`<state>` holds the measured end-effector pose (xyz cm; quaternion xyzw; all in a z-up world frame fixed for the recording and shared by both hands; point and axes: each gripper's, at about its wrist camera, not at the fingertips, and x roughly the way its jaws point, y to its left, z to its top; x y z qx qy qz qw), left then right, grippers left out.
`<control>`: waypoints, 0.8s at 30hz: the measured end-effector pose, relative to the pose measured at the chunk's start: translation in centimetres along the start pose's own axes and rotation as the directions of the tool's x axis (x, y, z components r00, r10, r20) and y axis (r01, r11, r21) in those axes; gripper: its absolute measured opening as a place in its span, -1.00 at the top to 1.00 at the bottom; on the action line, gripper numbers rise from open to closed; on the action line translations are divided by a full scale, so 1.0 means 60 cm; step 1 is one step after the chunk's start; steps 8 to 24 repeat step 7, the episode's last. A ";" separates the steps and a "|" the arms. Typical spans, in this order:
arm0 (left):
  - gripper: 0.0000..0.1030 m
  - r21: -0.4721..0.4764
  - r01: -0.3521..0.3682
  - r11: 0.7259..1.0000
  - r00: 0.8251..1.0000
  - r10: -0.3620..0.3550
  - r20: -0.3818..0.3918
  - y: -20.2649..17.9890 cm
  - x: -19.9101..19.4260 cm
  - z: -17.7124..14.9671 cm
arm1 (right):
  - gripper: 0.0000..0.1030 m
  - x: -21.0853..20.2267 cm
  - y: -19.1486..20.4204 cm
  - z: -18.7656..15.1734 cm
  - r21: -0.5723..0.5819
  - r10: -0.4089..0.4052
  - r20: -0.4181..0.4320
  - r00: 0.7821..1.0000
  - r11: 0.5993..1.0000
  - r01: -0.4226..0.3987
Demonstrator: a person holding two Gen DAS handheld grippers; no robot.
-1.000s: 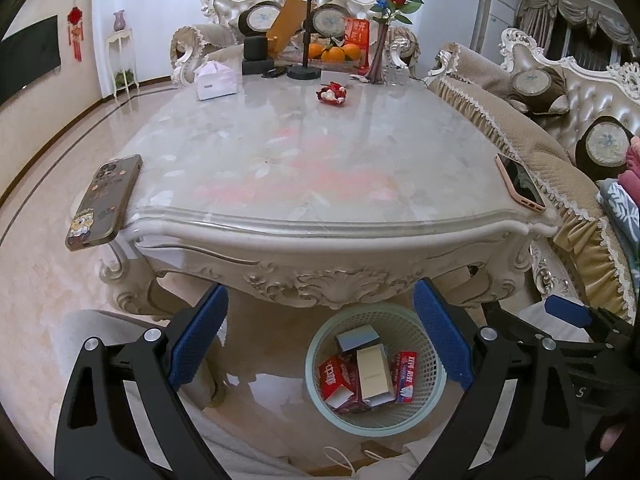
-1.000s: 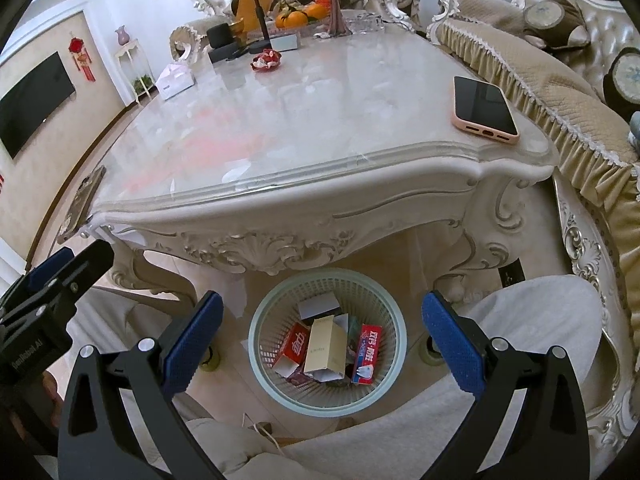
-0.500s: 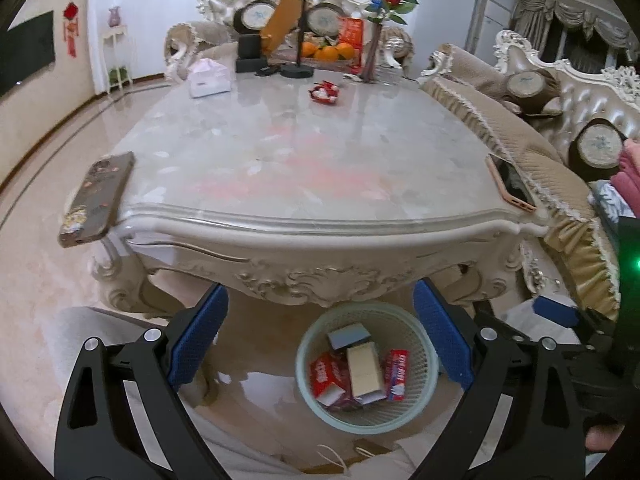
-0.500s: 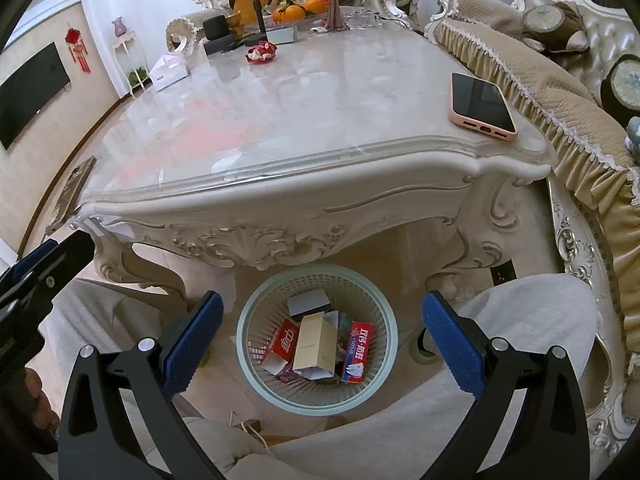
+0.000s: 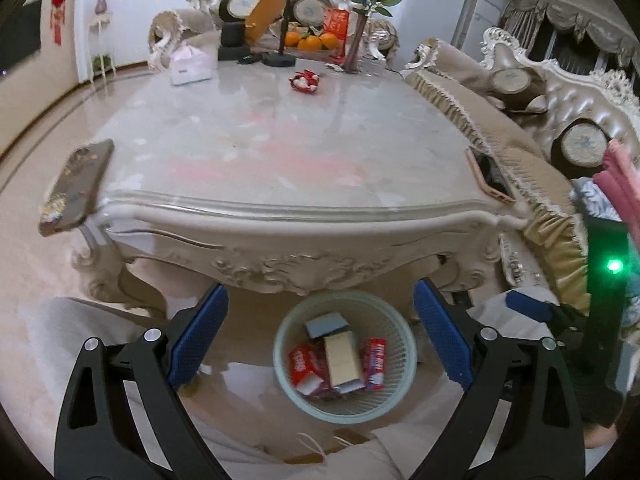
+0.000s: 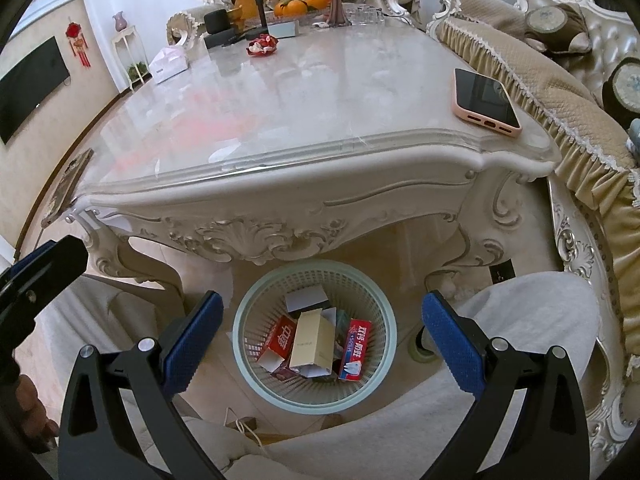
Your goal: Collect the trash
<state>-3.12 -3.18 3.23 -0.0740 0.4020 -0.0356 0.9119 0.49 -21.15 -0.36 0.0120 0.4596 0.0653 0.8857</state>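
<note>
Claws point(image 5: 320, 330) point(image 6: 322, 336) both spread, empty, above basket point(image 6: 256, 304).

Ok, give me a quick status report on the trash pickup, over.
Left hand-held gripper and right hand-held gripper open, empty. Boxes in waste basket under table. Red wrapper remains on tabletop. Nothing blocking.

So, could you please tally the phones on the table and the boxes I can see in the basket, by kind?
Phones on the table: 2 (pink-cased phone, dark decorated phone)
Red boxes in the basket: 2 ()
Tan box: 1
Grey-topped box: 1
Total: 6
</note>
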 end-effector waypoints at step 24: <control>-0.77 0.025 -0.046 0.999 0.999 0.046 0.012 0.001 0.000 0.002 | -0.85 0.003 -0.002 -0.001 0.007 0.004 -0.003 1.000 1.000 -0.004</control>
